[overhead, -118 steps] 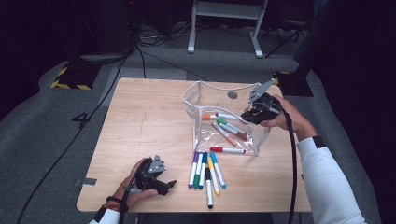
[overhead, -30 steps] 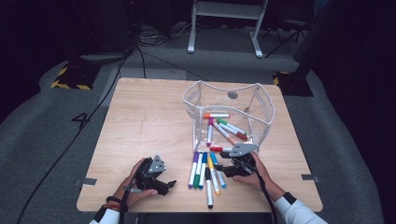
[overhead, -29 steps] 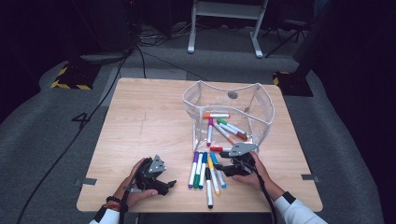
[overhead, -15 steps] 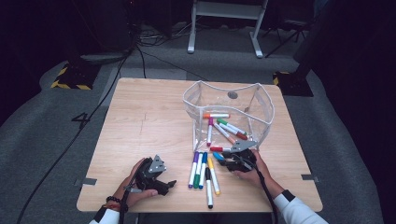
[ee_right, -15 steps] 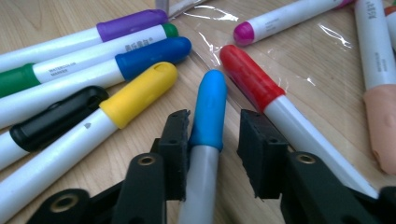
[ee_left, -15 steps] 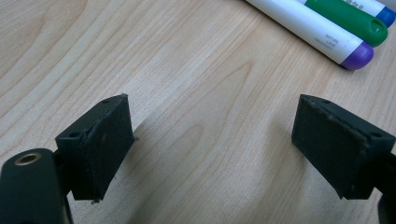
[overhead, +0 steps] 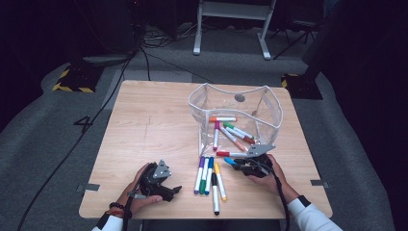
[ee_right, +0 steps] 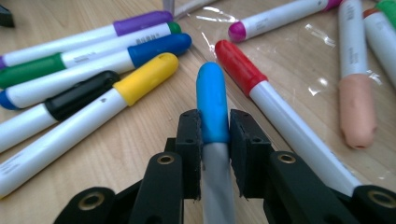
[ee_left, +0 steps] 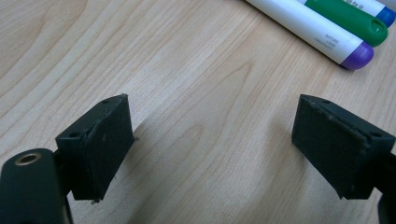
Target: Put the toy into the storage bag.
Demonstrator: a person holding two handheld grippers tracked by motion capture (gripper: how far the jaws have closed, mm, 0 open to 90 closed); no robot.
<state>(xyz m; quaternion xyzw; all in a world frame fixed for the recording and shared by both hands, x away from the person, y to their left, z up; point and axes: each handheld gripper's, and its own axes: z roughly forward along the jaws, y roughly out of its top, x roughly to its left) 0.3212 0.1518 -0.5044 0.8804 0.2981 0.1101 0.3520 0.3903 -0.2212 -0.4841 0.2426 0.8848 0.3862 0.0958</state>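
Table (overhead: 144, 125) brightly lit, surroundings dark; glare on clear pouch (ee_right: 299, 60); near tool parts blurred.

Legible markings

A large digit "4" (overhead: 82, 124) is marked on the grey floor left of the table. Small print on the barrel of the purple-capped marker (ee_left: 312, 29) reads roughly "NATURE COLOR"; the printing on other marker barrels is too small to read.

**Open wood to the left, clutter round the pouch**

Left of the clear pouch (overhead: 234, 115) the table (overhead: 144, 125) lies bare, free for passage. In front of the pouch, a row of markers (overhead: 209, 178) blocks the way. The pouch's upright walls bar the back right.
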